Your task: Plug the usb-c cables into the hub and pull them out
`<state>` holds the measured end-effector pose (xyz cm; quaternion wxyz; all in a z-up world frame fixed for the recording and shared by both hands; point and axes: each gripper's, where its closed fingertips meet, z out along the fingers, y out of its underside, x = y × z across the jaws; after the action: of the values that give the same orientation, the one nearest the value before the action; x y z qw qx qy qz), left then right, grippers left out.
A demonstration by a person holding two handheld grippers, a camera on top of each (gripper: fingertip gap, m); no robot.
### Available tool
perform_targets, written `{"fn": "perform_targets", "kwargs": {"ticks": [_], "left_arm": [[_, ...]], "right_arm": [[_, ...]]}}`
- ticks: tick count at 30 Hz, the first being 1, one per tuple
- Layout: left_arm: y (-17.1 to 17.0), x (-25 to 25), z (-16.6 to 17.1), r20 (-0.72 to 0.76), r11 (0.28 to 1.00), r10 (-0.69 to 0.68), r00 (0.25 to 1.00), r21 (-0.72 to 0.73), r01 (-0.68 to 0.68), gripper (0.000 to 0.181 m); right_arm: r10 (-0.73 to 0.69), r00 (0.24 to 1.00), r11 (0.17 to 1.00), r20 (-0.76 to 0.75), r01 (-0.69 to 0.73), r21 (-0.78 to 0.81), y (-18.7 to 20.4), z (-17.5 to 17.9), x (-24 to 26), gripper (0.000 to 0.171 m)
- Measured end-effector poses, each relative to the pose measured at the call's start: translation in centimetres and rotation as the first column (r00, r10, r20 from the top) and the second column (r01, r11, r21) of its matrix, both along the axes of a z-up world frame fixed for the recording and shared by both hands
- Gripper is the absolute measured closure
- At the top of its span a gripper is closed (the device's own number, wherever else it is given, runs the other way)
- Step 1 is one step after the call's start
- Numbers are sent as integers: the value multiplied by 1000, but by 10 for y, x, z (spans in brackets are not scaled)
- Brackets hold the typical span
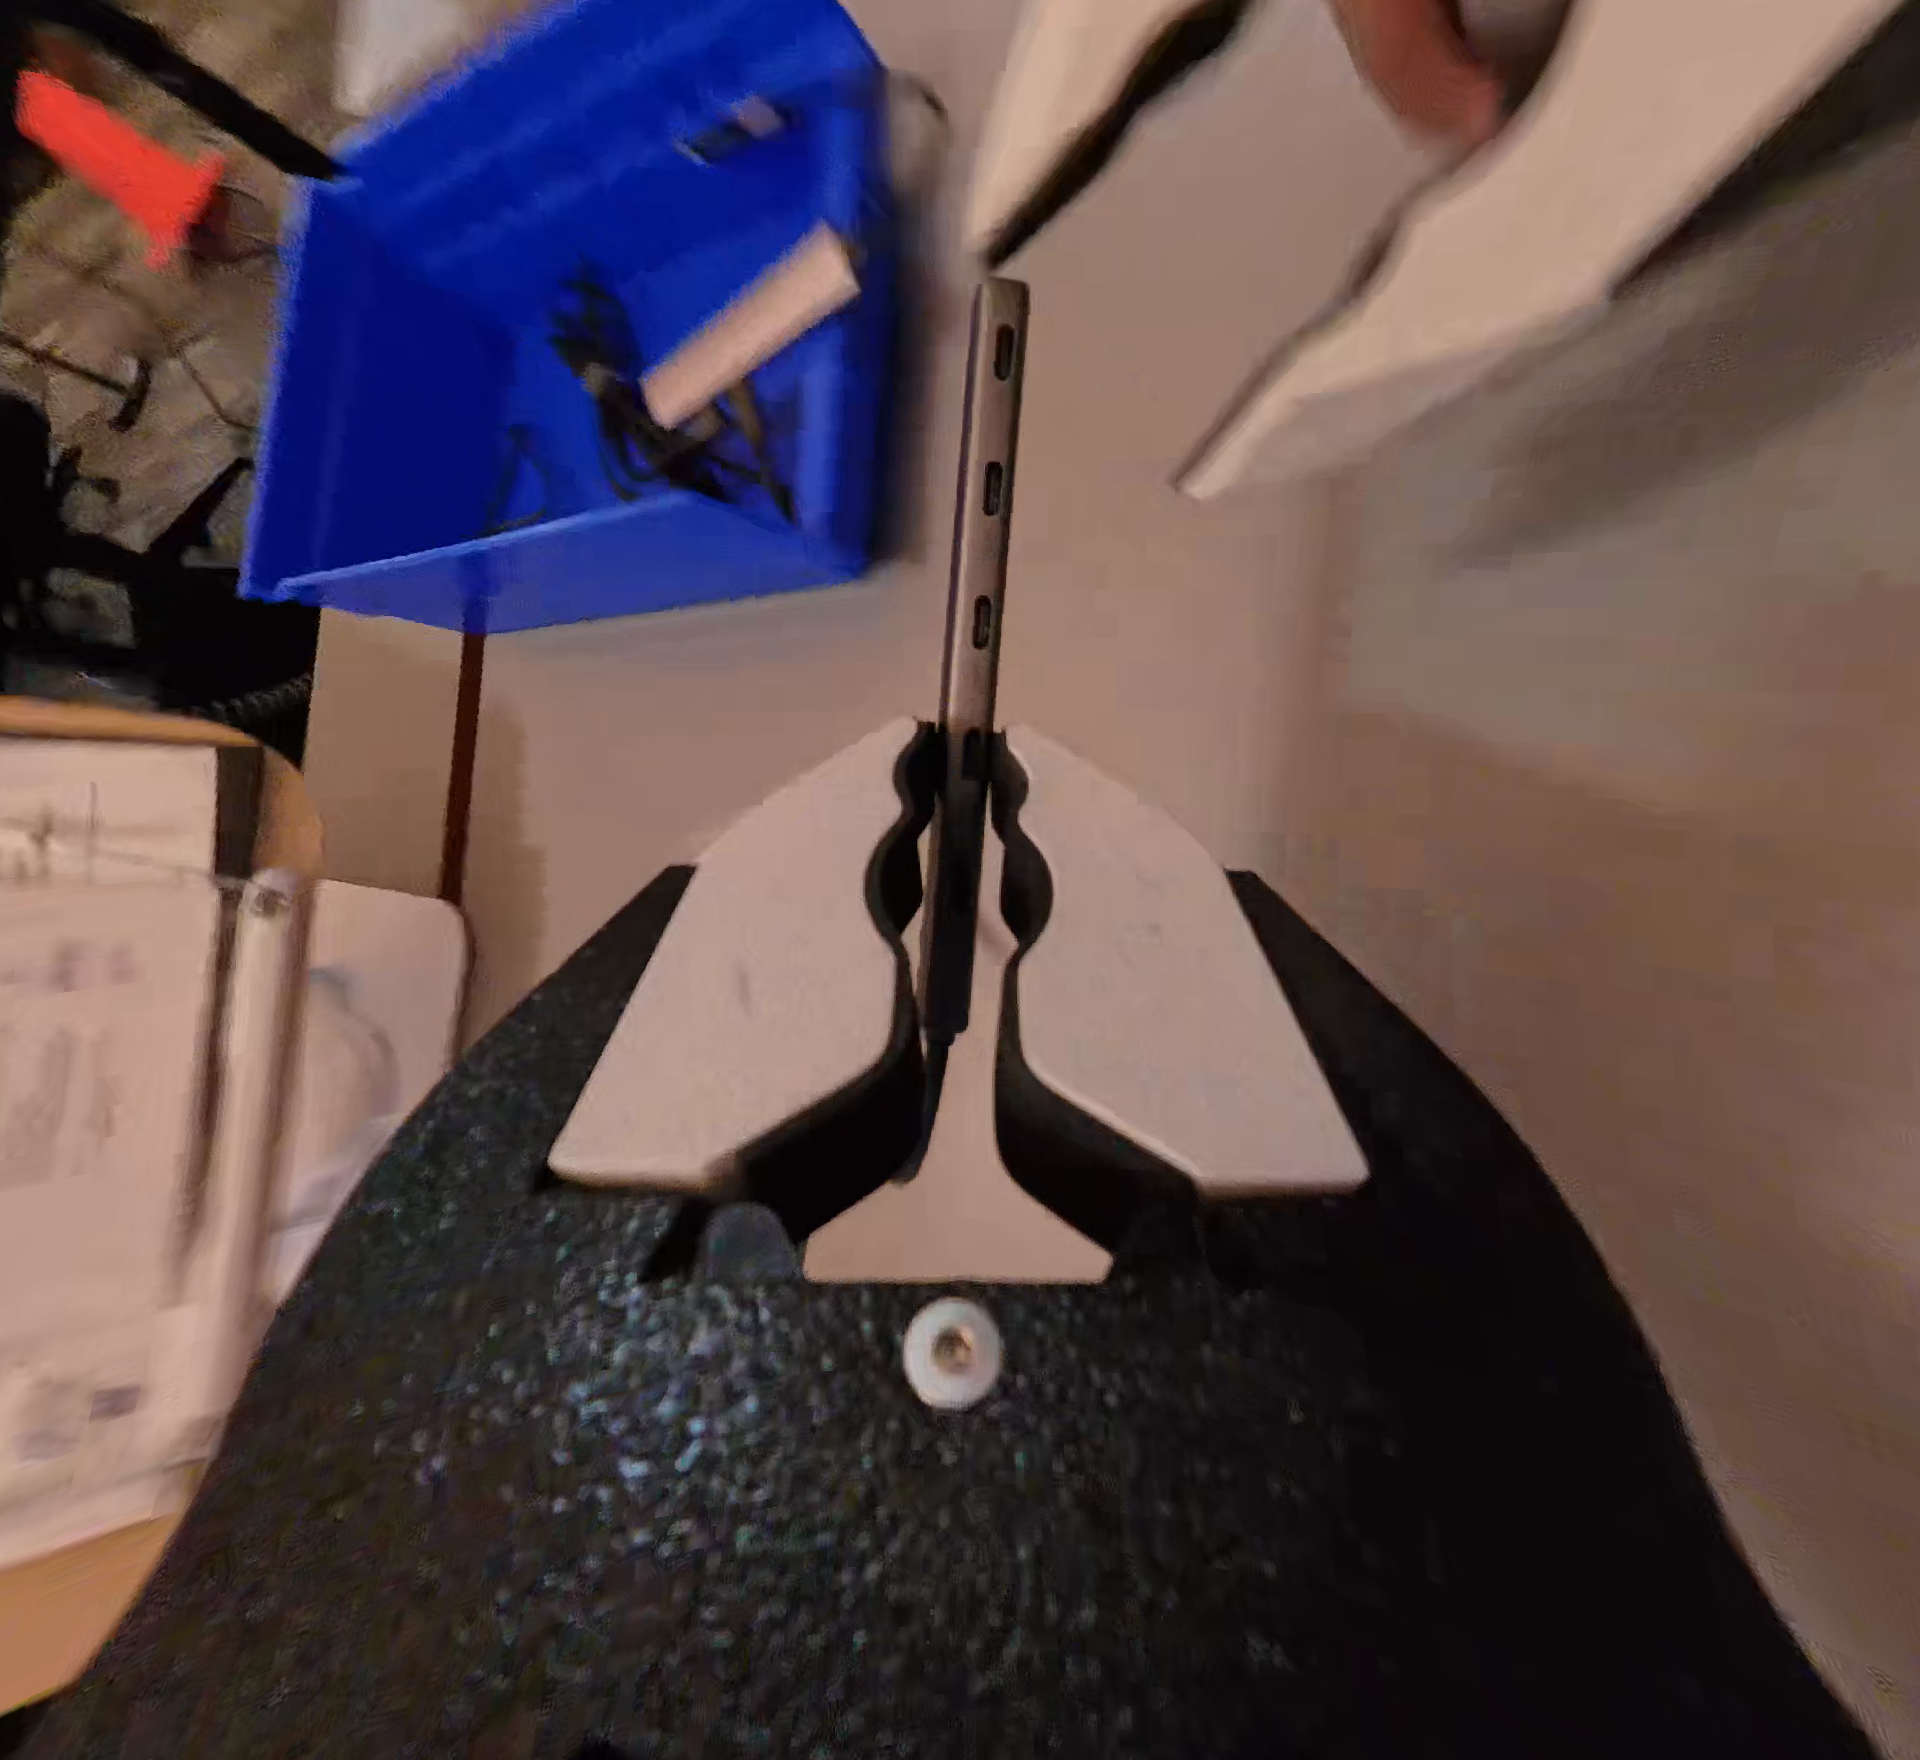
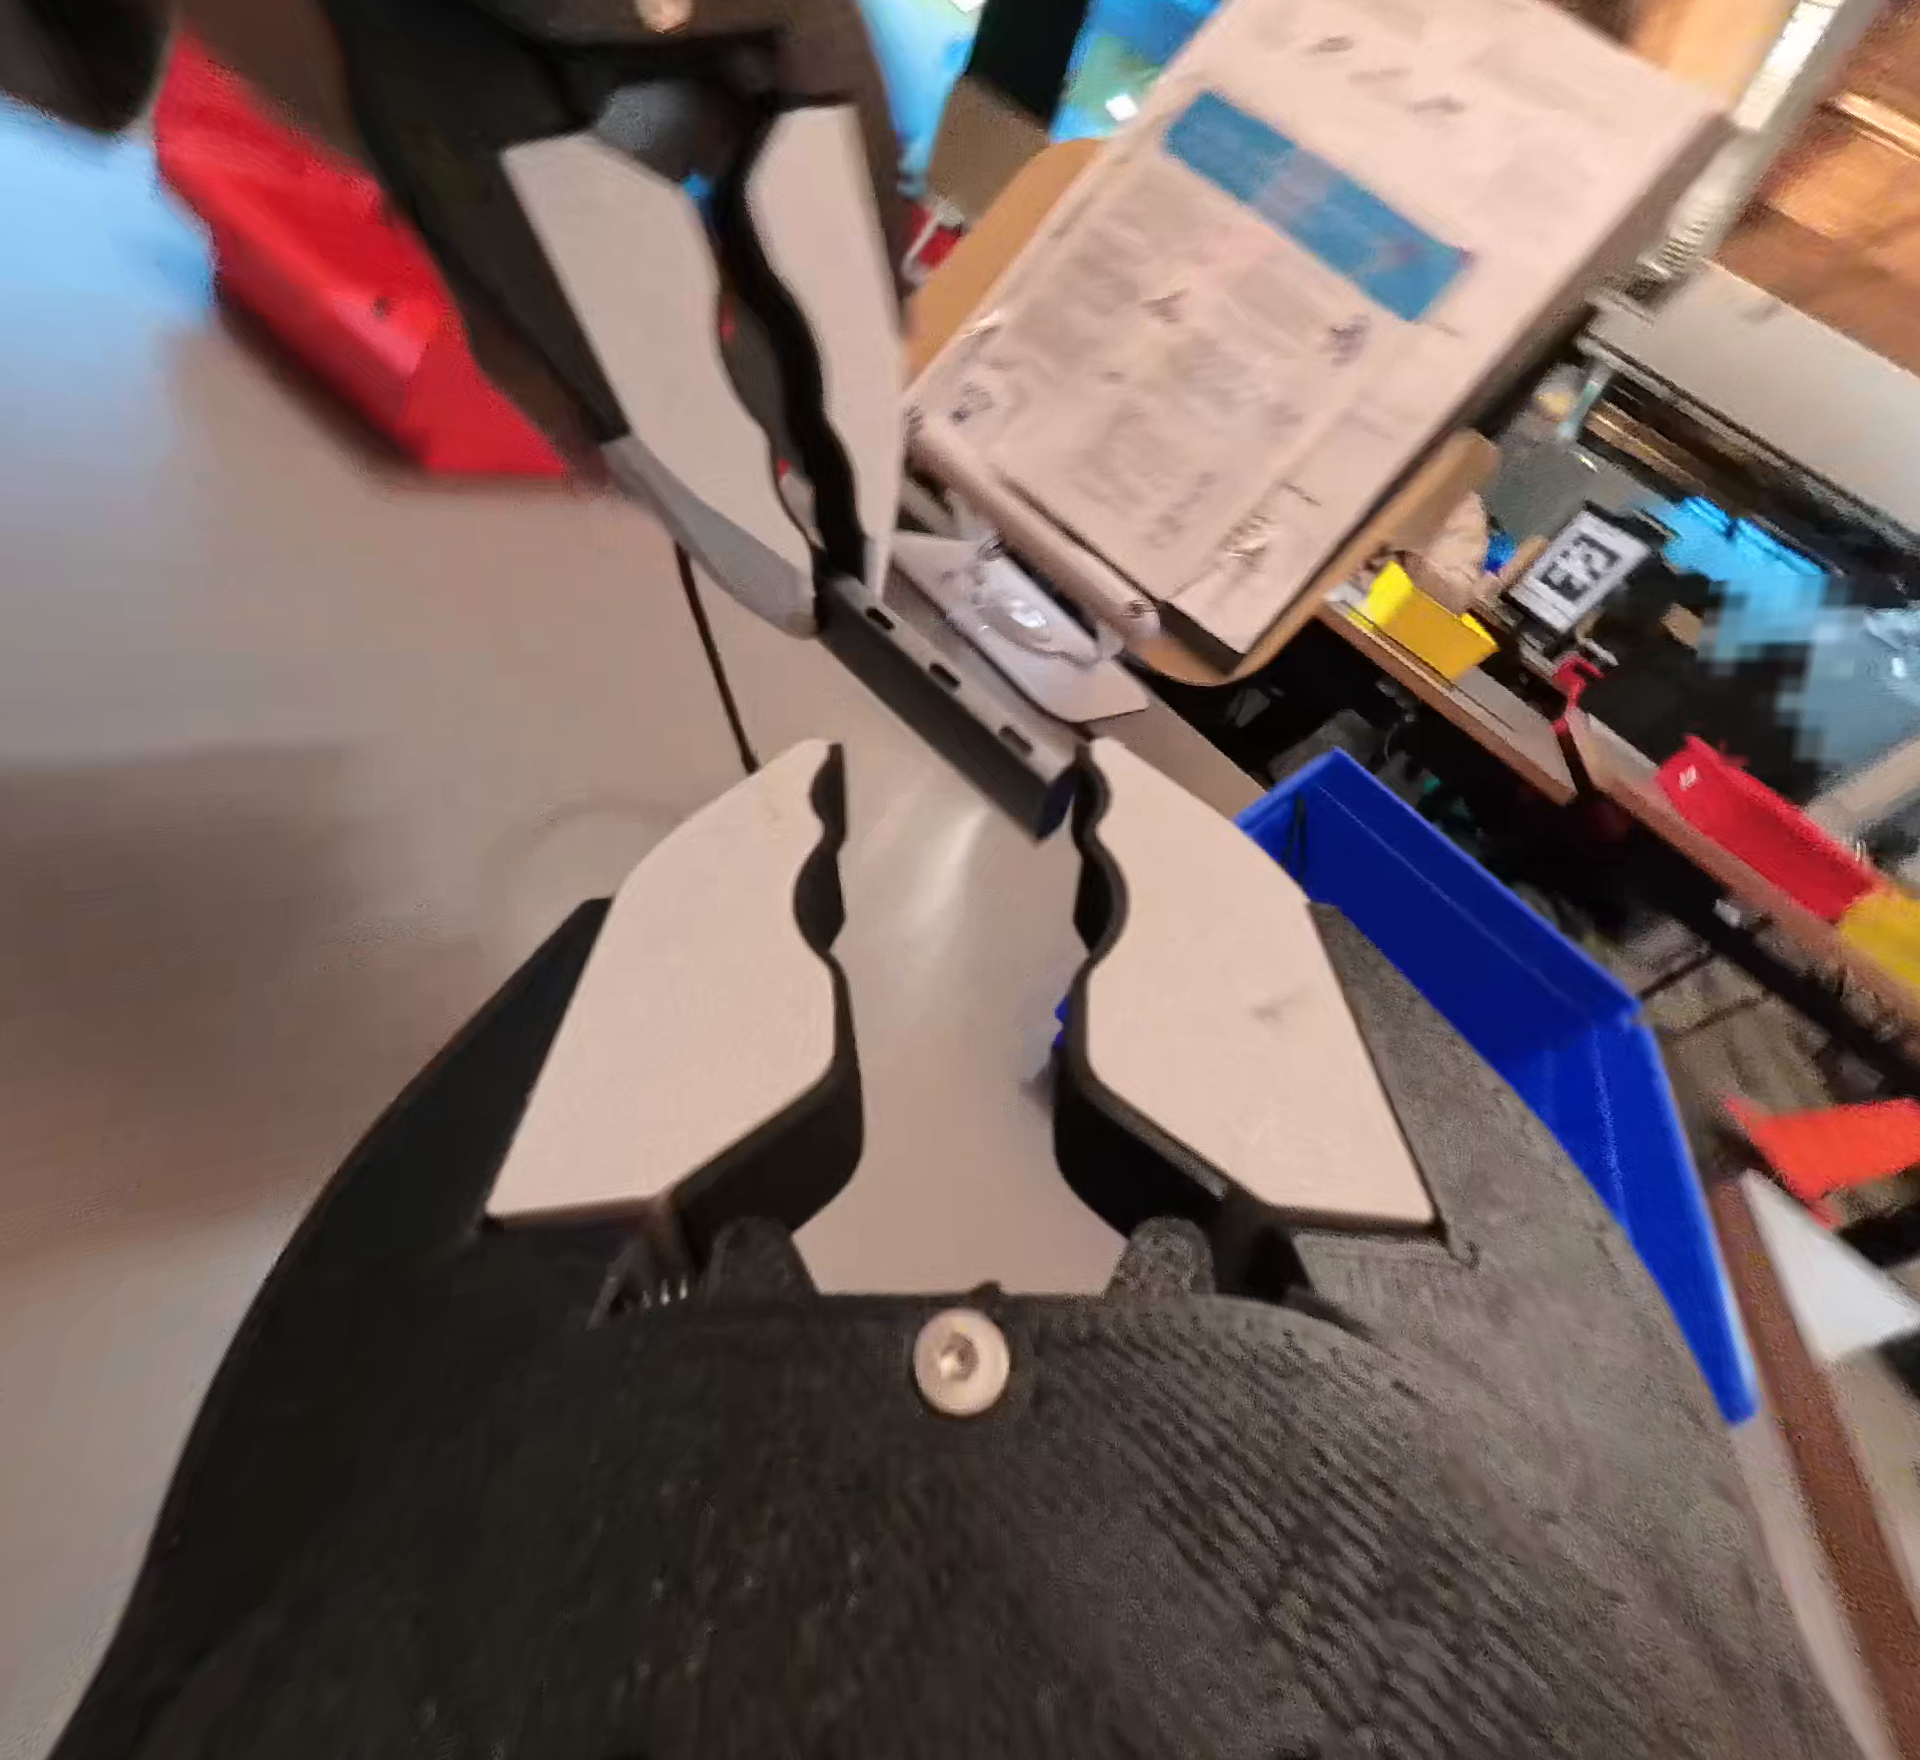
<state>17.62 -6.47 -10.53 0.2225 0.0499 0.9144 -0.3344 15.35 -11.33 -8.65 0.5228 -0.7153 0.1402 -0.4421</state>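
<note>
My left gripper [image 1: 964, 739] is shut on a slim grey usb-c hub [image 1: 987, 484] and holds it on edge, its row of ports facing the camera. The hub's thin black lead [image 1: 935, 1087] runs back between the fingers. My right gripper [image 2: 961, 760] is open and empty, its fingertips just short of the hub's free end [image 2: 997, 734]. In the right wrist view the left gripper [image 2: 844, 583] clamps the hub's far end. In the left wrist view the right gripper [image 1: 1091, 365] is blurred at the upper right. Black usb-c cables [image 1: 665, 443] lie in a blue bin [image 1: 416, 380].
The blue bin [image 2: 1455, 962] also holds a second silver hub [image 1: 748, 339]. A box with printed paper [image 2: 1299, 308] leans behind the hub. A red bin [image 2: 312, 276] sits at far left. The white tabletop [image 1: 1455, 983] lies below. Cluttered workbenches stand beyond.
</note>
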Motion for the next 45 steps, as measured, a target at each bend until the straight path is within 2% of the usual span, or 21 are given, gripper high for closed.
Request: {"fn": "perform_targets", "kwargs": {"ticks": [1, 2, 4, 7, 9, 12, 16, 19, 20, 22, 25, 28, 32, 36, 37, 38, 39, 40, 42, 45], "left_arm": [[-3, 6, 13, -69, 984, 54, 996, -163, -64, 173], [-7, 9, 28, -167, 934, 83, 983, -330, -134, 173], [-7, 17, 53, -345, 768, 109, 932, -566, -299, 173], [-11, 13, 76, -527, 490, -30, 849, -748, -447, 173], [-13, 11, 79, -613, 327, -121, 781, -767, -552, 173], [-17, 6, 74, -655, 151, -228, 720, -755, -638, 173], [-26, 0, 47, -749, 57, -340, 569, -620, -783, 173], [-23, 4, 37, -775, -27, -341, 532, -558, -829, 173], [-23, 5, 37, -776, -40, -348, 526, -549, -835, 173], [-23, 4, 38, -771, -53, -403, 494, -519, -853, 173], [-20, 3, 36, -763, 0, -403, 505, -552, -834, 173], [-18, -1, 38, -746, 113, -391, 540, -621, -776, 171], [4, 9, 47, -732, 230, -321, 601, -676, -701, 143], [1, 5, 27, -783, 463, -175, 597, -601, -652, 125], [-2, 2, 20, -796, 501, -158, 584, -574, -648, 126], [-5, -2, 17, -809, 529, -174, 561, -558, -640, 143], [-9, -7, 19, -816, 527, -228, 531, -562, -638, 161], [-11, -8, 23, -821, 496, -287, 493, -568, -657, 166], [-13, -9, 27, -823, 429, -414, 389, -553, -714, 172], [-11, 4, 17, -823, 289, -503, 263, -447, -847, 173]], "right_arm": [[-24, 999, 995, -22, 26, 96, -7, 7, 4, 122], [-25, 998, 982, -66, 37, 185, -10, 9, 6, 121], [-1, 989, 945, -146, 49, 324, -8, 9, 10, 116], [36, 984, 915, -173, 38, 402, 12, 5, 8, 114], [22, 983, 910, -184, 57, 411, 21, 2, 8, 114], [0, 985, 909, -171, 71, 410, 27, 1, 6, 119], [-27, 993, 930, -117, 68, 361, 27, -3, 6, 130], [-41, 998, 955, -54, 55, 292, 29, -8, 5, 137], [-43, 999, 960, -23, 48, 276, 31, -9, 4, 144], [-60, 998, 965, 9, 56, 255, 32, -10, 4, 147], [7, 1000, 966, -24, 0, 257, 32, -11, 2, 147], [83, 996, 969, -17, -77, 234, 31, -11, -2, 148], [201, 978, 959, -61, -184, 214, 25, -14, -8, 149], [316, 948, 930, -47, -300, 212, 25, -13, -19, 149], [321, 946, 925, -47, -303, 229, 26, -12, -20, 149], [319, 946, 924, -51, -299, 237, 27, -13, -19, 149], [317, 947, 926, -59, -296, 232, 28, -15, -18, 149], [317, 947, 928, -60, -296, 228, 29, -17, -17, 149], [291, 955, 936, -46, -275, 222, 27, -20, -14, 149], [208, 978, 959, -12, -202, 199, 25, -24, -6, 149]]}}
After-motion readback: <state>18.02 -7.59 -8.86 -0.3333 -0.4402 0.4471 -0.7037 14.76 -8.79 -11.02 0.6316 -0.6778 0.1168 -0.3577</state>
